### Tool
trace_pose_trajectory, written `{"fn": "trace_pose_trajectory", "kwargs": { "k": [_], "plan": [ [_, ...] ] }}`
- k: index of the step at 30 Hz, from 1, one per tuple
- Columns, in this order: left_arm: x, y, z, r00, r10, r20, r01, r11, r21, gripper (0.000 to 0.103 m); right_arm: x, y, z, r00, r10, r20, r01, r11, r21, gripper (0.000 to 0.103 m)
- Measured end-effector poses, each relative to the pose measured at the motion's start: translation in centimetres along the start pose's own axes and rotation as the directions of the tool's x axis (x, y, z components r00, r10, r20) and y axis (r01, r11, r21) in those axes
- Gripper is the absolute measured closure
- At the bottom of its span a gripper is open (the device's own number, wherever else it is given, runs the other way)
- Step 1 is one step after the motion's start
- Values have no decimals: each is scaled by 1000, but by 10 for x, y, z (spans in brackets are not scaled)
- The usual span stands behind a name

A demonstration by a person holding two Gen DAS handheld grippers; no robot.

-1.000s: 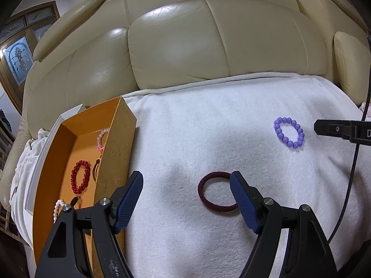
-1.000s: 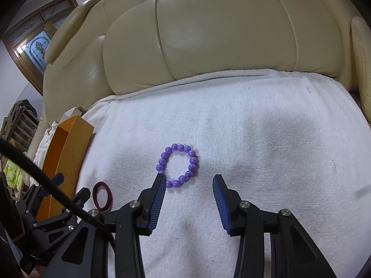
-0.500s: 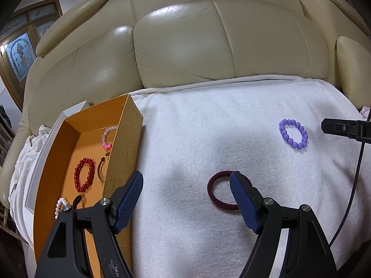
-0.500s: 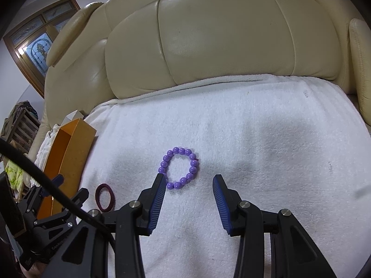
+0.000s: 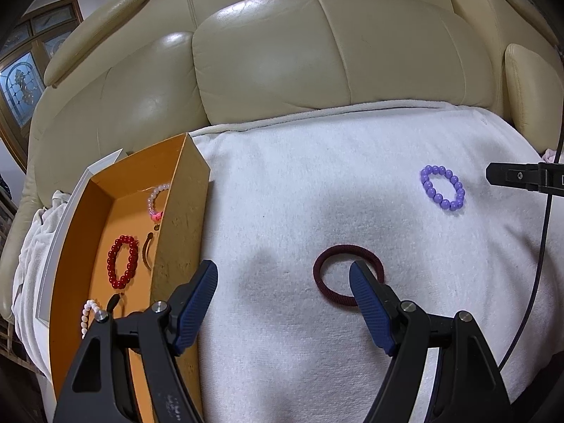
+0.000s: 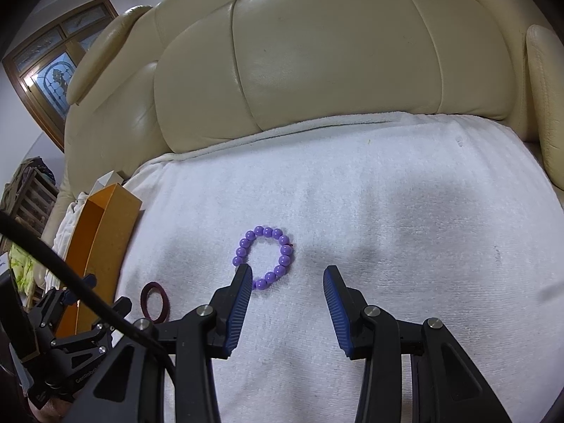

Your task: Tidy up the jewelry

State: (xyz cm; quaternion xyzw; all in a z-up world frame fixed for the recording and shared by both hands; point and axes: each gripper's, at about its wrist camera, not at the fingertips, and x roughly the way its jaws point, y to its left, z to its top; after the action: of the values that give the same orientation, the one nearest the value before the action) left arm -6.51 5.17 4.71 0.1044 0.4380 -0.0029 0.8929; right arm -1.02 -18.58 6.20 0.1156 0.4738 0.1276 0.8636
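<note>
A maroon hair tie (image 5: 347, 275) lies on the white towel (image 5: 317, 176); it also shows in the right wrist view (image 6: 154, 301). My left gripper (image 5: 282, 276) is open and empty, its right finger over the tie's near edge. A purple bead bracelet (image 6: 262, 257) lies ahead of my right gripper (image 6: 287, 275), which is open and empty; its left fingertip overlaps the bracelet's near-left beads. The bracelet also shows in the left wrist view (image 5: 442, 187). An orange box (image 5: 176, 218) at the left holds a red bead bracelet (image 5: 122, 261), a pink bead bracelet (image 5: 155, 199) and a white bead string (image 5: 86, 315).
The towel covers the seat of a cream leather sofa (image 5: 282, 53), whose backrest rises behind. The orange box (image 6: 102, 243) sits at the towel's left edge inside a white lid (image 5: 63, 218). A black cable (image 5: 539, 264) hangs at the right.
The left gripper has shifted left and forward, so the hair tie now sits under its right finger. The right gripper has edged toward the purple bracelet, which now meets its left fingertip.
</note>
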Motion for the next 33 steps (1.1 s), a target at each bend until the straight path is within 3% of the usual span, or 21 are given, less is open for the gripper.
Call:
{"fn": "trace_pose_trajectory", "kwargs": {
  "k": [33],
  "plan": [
    [-5,-4,-1,1000,14,4,-14,1000,20,25,9,3,-3,1000,-10,-12,10,1000,-1,57]
  ]
}}
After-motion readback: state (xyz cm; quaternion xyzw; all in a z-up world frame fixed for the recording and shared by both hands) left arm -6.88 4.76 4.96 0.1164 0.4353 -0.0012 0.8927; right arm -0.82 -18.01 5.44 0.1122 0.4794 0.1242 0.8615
